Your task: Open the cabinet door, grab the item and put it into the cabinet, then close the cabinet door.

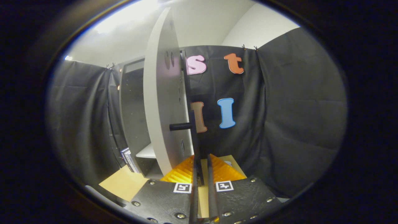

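You had the cabinet door [161, 102] swung open, edge-on at frame centre, its dark handle [180, 126] projecting. Your gripper [201, 163] fingers were nearly pressed together, apparently holding nothing. The cabinet [132, 118] stood centre-left; an item possibly lay at its base. Closing remained.
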Available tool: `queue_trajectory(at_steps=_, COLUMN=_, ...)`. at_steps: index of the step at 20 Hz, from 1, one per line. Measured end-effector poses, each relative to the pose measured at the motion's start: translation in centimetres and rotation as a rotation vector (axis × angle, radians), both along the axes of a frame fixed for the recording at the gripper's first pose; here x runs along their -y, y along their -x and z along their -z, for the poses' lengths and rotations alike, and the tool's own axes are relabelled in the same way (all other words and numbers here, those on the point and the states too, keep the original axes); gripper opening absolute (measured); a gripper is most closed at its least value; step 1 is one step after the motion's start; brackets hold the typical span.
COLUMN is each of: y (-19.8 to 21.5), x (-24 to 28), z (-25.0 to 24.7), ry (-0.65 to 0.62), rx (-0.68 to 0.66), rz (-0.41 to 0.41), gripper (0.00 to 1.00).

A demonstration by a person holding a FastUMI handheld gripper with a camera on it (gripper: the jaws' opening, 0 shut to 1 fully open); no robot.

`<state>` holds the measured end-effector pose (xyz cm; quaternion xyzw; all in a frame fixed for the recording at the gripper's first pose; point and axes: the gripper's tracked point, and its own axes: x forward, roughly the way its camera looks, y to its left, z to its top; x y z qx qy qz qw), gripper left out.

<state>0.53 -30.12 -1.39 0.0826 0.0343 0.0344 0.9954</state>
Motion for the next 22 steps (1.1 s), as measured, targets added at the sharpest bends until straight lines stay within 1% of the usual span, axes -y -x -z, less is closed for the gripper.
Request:
queue_trajectory(at_steps=4, y=1.0, x=0.5, z=-0.9, ry=0.003, rx=0.012, rz=0.048, gripper=0.14)
queue_trajectory(at_steps=7, y=2.8, x=-0.3, z=-1.9, ry=-0.001, rx=0.033, rz=0.078, gripper=0.14)
queue_trajectory(at_steps=11, y=5.6, x=-1.7, z=-3.1, ry=0.013, rx=0.065, rz=0.151, gripper=0.14)
queue_trajectory(at_steps=13, y=7.0, x=-3.8, z=-4.2, ry=0.013, rx=0.097, rz=0.175, gripper=0.14)
queue_trajectory(at_steps=16, y=8.0, x=-8.6, z=-4.0, ry=0.029, rx=0.094, rz=0.169, gripper=0.14)
queue_trajectory(at_steps=17, y=8.0, x=-10.6, z=-3.7, ry=0.031, rx=0.084, rz=0.149, gripper=0.19)
queue_trajectory(at_steps=18, y=7.8, x=-12.3, z=-3.1, ry=0.037, rx=0.069, rz=0.147, gripper=0.24)
queue_trajectory(at_steps=19, y=7.5, x=-13.8, z=-2.6, ry=0.05, rx=0.056, rz=0.143, gripper=0.26)
queue_trajectory(at_steps=21, y=6.8, x=-17.0, z=-2.0, ry=0.06, rx=0.044, rz=0.13, gripper=0.44)
queue_trajectory(at_steps=22, y=6.6, x=-18.9, z=-1.3, ry=0.047, rx=0.022, rz=0.113, gripper=0.48)
